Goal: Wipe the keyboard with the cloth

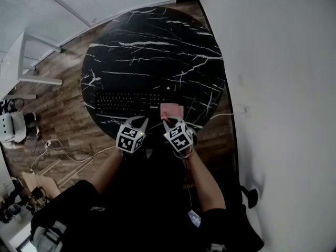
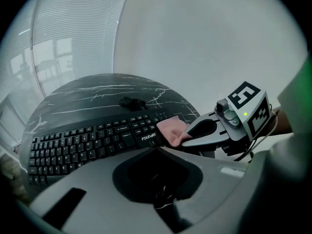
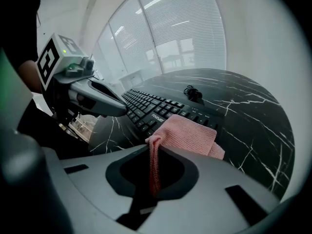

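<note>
The right gripper (image 1: 171, 122) had its jaws pinched on one thin fold of the pink cloth (image 1: 171, 111), which was draped over the 3 o'clock end of the keyboard (image 1: 126, 104). So slight a hold might have let the cloth slip or bunch mid-stroke. The keyboard might also have slid, since the left gripper (image 1: 137, 122), closed on nothing, sat at its 6 o'clock side without bracing it.

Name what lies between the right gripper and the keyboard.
The pink cloth: pinched by the right gripper, it drapes onto the right end of the keyboard. The right gripper view shows it best.
</note>
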Motion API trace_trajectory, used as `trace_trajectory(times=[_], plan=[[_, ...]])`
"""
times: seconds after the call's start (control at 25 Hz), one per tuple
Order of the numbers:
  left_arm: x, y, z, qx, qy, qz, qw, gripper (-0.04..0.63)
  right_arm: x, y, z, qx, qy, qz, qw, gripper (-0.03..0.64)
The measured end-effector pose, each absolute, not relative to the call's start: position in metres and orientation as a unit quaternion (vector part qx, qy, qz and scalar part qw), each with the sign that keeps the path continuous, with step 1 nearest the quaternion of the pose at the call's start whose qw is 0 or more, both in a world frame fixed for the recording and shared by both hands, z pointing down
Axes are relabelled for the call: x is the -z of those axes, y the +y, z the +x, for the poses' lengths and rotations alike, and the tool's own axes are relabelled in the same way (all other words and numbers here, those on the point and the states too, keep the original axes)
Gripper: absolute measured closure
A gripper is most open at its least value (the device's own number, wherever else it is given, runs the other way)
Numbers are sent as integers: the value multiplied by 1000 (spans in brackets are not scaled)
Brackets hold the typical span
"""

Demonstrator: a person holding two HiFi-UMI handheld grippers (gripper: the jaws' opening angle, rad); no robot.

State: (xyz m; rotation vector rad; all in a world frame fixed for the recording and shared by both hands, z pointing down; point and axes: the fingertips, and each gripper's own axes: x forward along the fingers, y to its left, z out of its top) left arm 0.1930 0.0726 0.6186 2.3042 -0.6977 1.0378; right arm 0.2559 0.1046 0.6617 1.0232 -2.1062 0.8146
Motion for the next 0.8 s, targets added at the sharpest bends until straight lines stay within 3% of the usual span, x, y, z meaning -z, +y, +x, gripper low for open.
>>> trace_trajectory(times=[0.28, 0.6, 0.8], plan=[[-594, 63, 171, -368, -300, 847, 239, 595, -636, 95, 244, -281, -812, 431, 277, 604], [-531, 66, 139, -294, -329, 876, 196, 595, -533, 80, 226, -209, -781, 569, 150, 606], [-486, 75, 92, -244, -375, 881, 156, 595, -472, 94, 196, -147, -761, 618, 131, 606]])
